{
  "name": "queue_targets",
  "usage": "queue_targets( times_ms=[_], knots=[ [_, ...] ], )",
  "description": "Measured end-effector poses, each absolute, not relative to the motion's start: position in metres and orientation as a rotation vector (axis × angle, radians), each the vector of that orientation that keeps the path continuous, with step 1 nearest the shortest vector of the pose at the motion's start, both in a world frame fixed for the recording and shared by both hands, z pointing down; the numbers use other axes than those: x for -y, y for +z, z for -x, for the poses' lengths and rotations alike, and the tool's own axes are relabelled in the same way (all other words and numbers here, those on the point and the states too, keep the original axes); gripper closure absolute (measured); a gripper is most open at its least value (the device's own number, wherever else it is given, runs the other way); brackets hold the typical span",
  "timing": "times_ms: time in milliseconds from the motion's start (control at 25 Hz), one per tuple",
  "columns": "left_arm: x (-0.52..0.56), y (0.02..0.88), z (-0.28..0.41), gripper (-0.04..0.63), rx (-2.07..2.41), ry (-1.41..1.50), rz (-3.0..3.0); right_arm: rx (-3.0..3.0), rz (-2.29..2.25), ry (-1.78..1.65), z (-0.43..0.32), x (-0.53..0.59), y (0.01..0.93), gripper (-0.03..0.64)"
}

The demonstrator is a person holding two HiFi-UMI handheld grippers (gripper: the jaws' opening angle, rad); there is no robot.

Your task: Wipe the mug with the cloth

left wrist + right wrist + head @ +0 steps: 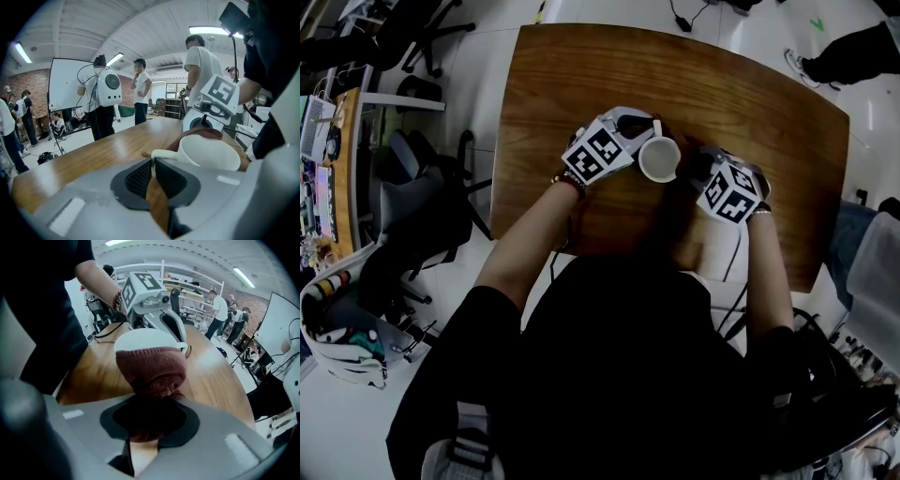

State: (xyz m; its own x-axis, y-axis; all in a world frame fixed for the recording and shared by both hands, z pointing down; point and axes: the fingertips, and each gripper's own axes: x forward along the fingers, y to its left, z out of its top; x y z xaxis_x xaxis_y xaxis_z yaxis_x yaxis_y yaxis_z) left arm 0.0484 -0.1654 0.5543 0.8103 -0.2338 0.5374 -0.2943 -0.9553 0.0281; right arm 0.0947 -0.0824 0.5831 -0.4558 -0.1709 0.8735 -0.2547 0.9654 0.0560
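Brown wood lies bare on the table (581,75) beyond the white mug (659,157) and to both sides of it. The mug stands near the table's middle, well apart from every edge, and the near edge runs under the person's forearms. Office chairs (431,178) crowd the floor off the table's side at the picture's left.

The left gripper (645,127) is clenched on the mug's handle (164,154); its own view shows the thin white loop pinched between the dark pads. The right gripper (698,171) is clamped on a reddish-brown cloth (152,369), bunched between its jaws and pressed against the mug's outer wall.

From the head view the cloth is only a dark patch beside the mug, while the right gripper view gives its colour and knitted surface. Only the head view looks into the mug's mouth, which shows plain white. The left gripper view alone takes in the people (140,91) standing past the table's far end, near a whiteboard (70,96).
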Motion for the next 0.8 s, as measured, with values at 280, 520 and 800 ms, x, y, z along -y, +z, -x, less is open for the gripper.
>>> queue_targets(
  times_ms=[280,520,800],
  knots=[
    [0.167,0.553,-0.048,0.578,0.427,0.816,-2.876,2.018,-0.292,0.059,-0.096,0.087,0.594,0.515],
    [0.166,0.553,-0.049,0.578,0.424,0.808,-2.877,2.048,-0.288,-0.154,-0.094,0.107,0.559,0.515],
    [0.166,0.551,-0.05,0.578,0.405,0.806,-2.879,2.014,-0.181,-0.292,-0.09,0.121,0.545,0.515]
  ],
)
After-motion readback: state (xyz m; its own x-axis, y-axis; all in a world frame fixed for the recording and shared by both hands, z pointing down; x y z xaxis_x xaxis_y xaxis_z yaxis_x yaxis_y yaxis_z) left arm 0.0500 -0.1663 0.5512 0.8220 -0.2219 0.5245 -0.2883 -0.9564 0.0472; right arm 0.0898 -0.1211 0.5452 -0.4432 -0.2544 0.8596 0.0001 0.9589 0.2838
